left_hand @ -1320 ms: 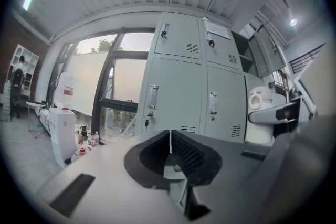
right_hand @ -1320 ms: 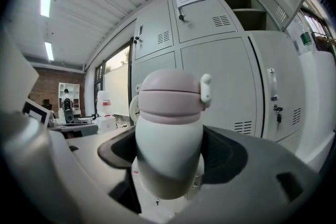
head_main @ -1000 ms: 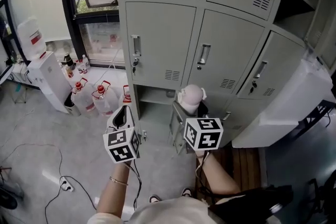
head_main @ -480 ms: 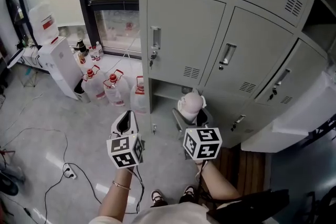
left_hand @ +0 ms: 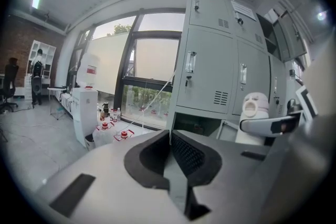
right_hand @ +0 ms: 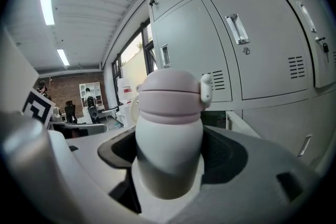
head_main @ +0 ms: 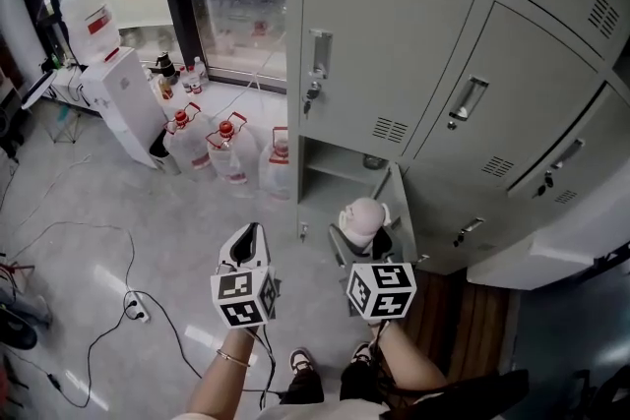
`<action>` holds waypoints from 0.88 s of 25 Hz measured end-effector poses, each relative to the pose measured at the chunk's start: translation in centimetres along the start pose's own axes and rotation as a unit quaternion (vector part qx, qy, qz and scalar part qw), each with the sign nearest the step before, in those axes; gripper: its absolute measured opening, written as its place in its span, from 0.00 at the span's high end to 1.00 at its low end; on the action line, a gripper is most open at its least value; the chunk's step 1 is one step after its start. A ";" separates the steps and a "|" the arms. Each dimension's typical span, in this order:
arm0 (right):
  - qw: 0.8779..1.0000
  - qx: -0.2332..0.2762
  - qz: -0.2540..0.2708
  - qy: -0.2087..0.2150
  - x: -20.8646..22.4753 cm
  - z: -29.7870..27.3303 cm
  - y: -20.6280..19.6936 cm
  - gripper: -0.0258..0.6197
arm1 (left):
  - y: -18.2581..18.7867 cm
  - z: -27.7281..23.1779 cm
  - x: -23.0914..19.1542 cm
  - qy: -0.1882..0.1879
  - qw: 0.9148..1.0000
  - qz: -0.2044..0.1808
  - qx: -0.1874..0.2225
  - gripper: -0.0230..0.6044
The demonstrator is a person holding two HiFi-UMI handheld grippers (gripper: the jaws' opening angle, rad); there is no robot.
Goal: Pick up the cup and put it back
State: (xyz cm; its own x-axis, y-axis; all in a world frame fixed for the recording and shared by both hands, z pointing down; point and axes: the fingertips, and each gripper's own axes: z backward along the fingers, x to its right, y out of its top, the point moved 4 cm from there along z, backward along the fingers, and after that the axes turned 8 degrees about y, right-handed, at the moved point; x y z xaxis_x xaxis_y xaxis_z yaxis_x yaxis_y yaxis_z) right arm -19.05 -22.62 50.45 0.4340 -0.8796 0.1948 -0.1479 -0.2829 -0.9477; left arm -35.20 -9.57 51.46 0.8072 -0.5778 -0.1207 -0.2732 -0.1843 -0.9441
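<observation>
Cup (right_hand: 170,107): white body, pink lid shut, contents unseen. It stands upright, pinched between the right gripper (right_hand: 170,150) jaws, off the ground. Just ahead is the bottom locker compartment (head_main: 340,170) with its door (head_main: 396,207) swung open. Left gripper (left_hand: 170,152) is alongside, jaws pressed together and empty. Water jugs (head_main: 228,150) stand ahead-left on the grey floor (head_main: 148,211); a cable (head_main: 108,330) lies left.

A pale grey, glossy floor (head_main: 128,211) stretches from the far window wall to the near edge. Three large clear water jugs (head_main: 228,152) stand in a row at the far side, with a white water dispenser (head_main: 126,103) just to their left. Grey lockers (head_main: 394,64) stand on the right. Black cables (head_main: 74,236) snake across the left, ending near a white power strip (head_main: 138,313). Brown wooden boards (head_main: 472,320) lie at the near right
</observation>
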 end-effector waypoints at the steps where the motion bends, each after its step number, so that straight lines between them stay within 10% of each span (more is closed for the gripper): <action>1: 1.000 -0.003 -0.001 -0.001 0.0 -0.2 -0.6 0.43 | -0.5 -0.2 -0.2 -0.001 1.000 0.000 -0.003 0.94; 22: 1.000 -0.026 -0.004 -0.012 0.6 -6.4 -8.8 0.43 | -9.6 -5.8 -3.7 -0.026 0.999 -0.009 -0.043 0.94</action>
State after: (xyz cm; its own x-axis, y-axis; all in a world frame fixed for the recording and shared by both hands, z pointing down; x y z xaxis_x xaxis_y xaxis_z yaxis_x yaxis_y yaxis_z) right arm -23.22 -23.11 60.52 0.4564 -0.8679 0.1961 -0.1904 -0.3105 -0.9313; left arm -38.61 -10.30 62.81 0.8372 -0.5331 -0.1221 -0.3015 -0.2636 -0.9163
